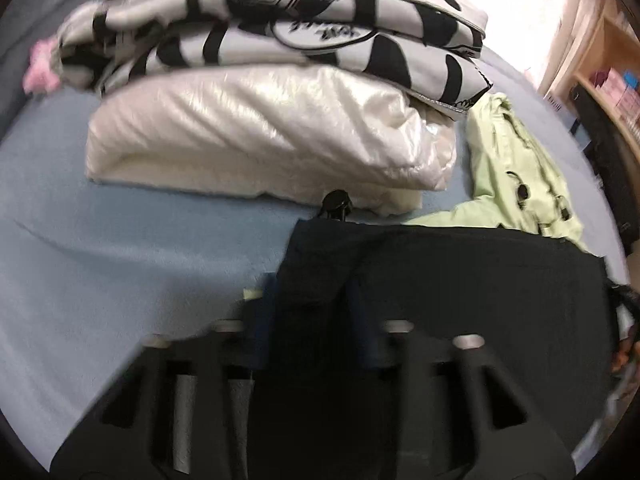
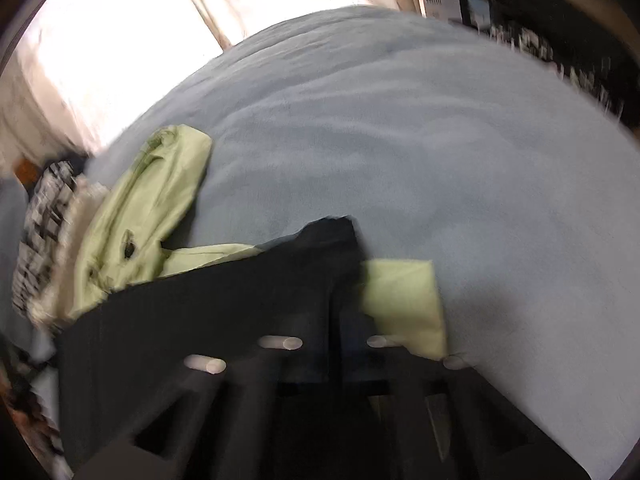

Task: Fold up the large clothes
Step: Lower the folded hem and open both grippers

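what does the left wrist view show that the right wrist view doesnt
Only the left wrist view clearly shows the cream puffy garment under a black-and-white patterned garment, and wooden shelves at the right. Only the right wrist view shows a pale green panel beside the right gripper and a wide bare stretch of blue bedsheet. Both show the black garment pinched in a gripper, the light green garment beyond it, and the bedsheet.
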A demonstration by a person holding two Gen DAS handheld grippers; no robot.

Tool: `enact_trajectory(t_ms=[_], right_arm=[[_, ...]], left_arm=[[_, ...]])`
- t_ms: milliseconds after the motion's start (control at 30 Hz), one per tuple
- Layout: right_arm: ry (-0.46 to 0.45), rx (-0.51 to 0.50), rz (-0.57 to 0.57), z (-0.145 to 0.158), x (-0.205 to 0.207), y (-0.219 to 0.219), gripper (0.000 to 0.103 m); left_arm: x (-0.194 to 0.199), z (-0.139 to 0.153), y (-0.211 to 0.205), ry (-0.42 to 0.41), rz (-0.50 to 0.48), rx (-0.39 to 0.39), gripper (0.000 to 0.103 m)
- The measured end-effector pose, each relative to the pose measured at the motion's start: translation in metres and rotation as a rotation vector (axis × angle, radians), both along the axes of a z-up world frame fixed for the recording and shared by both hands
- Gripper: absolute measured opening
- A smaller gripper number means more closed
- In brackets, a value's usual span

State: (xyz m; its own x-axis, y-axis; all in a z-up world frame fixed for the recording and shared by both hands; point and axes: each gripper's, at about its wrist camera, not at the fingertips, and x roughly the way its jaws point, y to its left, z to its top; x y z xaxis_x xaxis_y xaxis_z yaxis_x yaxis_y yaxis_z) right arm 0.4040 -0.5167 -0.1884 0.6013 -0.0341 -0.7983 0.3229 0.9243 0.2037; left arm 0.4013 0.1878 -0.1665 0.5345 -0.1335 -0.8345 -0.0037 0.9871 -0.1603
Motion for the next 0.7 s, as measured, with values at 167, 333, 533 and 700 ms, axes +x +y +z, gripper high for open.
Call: enact_trajectory(t_ms=[167, 333, 533, 700], right_arm=[[-0.078, -0.047, -0.063, 0.004, -0.022, -0.001, 0.003], [0.048, -0.022, -0.072, -0.018, -0.007, -0.004, 0.006], [-0.049, 0.000, -0.078, 0.027, -0.049, -0.002, 0.047], [-0.061, 0.031, 0.075, 0.050, -0.105, 0.051, 0.047]], left_arm=[[-0.001, 0.003, -0.010, -0.051, 0.012, 0.007, 0.012], [0.013, -0.022, -0.017, -0.003, 0.045, 0.059, 0.012], [-0.010, 0.010, 0.003, -0.026, 0.088, -0.006, 0.012], [-0.073, 0.049, -0.014, -0.123, 0.055, 0.087, 0.013]])
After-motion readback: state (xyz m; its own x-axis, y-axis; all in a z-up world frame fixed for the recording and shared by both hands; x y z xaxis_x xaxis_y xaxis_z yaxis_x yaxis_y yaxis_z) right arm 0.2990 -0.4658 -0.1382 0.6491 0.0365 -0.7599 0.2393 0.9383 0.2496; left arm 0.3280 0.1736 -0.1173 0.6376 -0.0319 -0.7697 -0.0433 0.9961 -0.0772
